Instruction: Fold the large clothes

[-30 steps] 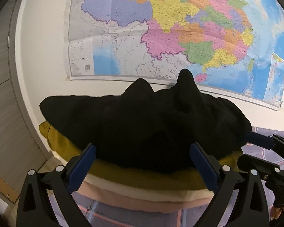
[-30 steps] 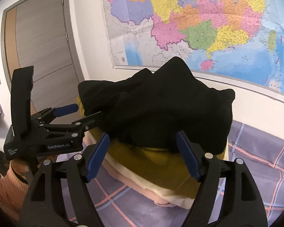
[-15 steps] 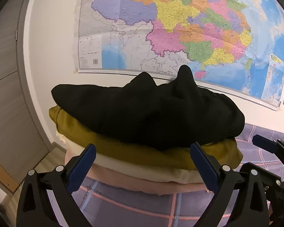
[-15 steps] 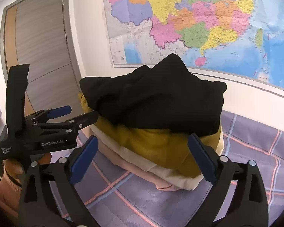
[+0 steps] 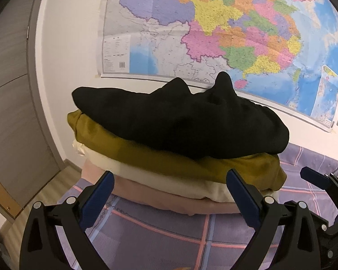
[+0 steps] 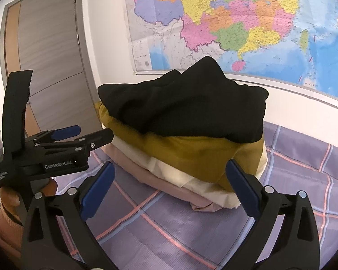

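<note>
Purple plaid bed (image 5: 160, 231) w/ pink folded garment (image 6: 133, 171) directly on it, btm of clothes stack.

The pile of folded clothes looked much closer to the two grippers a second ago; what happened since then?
Both grippers drew back from the pile. The left gripper and right gripper, whose blue pads sat by the black garment a second ago, now hover open over the purple plaid sheet, holding nothing. The stack stayed put: black on top, then mustard garment, cream layer and pink layer.
</note>
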A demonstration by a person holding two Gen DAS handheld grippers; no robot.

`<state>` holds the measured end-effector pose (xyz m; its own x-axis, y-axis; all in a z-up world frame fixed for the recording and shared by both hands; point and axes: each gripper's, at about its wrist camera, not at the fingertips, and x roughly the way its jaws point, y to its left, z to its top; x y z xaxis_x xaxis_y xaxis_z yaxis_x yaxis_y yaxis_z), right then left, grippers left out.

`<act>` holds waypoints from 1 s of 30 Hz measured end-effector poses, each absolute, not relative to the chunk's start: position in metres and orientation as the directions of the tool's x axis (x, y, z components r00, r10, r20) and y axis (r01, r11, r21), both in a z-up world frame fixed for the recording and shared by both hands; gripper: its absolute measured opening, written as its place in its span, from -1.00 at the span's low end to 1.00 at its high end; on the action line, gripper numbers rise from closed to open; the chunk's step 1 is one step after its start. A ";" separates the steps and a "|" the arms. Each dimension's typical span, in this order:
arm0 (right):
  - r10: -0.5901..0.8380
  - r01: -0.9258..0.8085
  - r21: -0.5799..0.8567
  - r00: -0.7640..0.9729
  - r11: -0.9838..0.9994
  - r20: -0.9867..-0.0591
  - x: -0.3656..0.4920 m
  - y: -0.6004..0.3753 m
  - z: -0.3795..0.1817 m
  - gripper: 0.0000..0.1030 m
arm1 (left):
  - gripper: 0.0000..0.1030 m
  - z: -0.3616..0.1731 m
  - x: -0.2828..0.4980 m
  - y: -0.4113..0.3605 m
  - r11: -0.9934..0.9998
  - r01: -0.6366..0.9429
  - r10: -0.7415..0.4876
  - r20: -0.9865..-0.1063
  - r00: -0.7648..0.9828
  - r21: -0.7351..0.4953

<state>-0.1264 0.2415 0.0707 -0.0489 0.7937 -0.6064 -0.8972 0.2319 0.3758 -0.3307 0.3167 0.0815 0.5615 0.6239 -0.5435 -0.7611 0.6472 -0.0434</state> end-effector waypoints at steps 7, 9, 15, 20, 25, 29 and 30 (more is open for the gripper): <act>0.795 -0.898 0.375 -0.050 0.230 -0.605 -0.130 0.236 0.072 0.89 | 0.87 0.077 -0.338 0.308 0.636 -0.771 0.631 -0.551 0.546 -0.034; 0.794 -0.896 0.378 -0.050 0.232 -0.605 -0.132 0.232 0.071 0.89 | 0.87 0.075 -0.339 0.306 0.641 -0.767 0.622 -0.561 0.546 -0.035; 0.783 -0.892 0.385 -0.061 0.235 -0.619 -0.140 0.224 0.064 0.89 | 0.87 0.072 -0.342 0.303 0.637 -0.769 0.622 -0.562 0.545 -0.040; 0.776 -0.892 0.388 -0.071 0.232 -0.626 -0.145 0.219 0.059 0.89 | 0.87 0.069 -0.343 0.298 0.635 -0.772 0.626 -0.569 0.534 -0.027; 0.776 -0.890 0.391 -0.072 0.233 -0.627 -0.146 0.215 0.058 0.89 | 0.87 0.066 -0.343 0.295 0.637 -0.771 0.619 -0.575 0.535 -0.032; 0.776 -0.888 0.393 -0.070 0.238 -0.627 -0.146 0.212 0.058 0.89 | 0.86 0.065 -0.341 0.291 0.645 -0.763 0.614 -0.577 0.538 -0.026; 0.775 -0.888 0.393 -0.071 0.238 -0.628 -0.147 0.211 0.058 0.89 | 0.87 0.064 -0.341 0.291 0.649 -0.761 0.609 -0.580 0.541 -0.028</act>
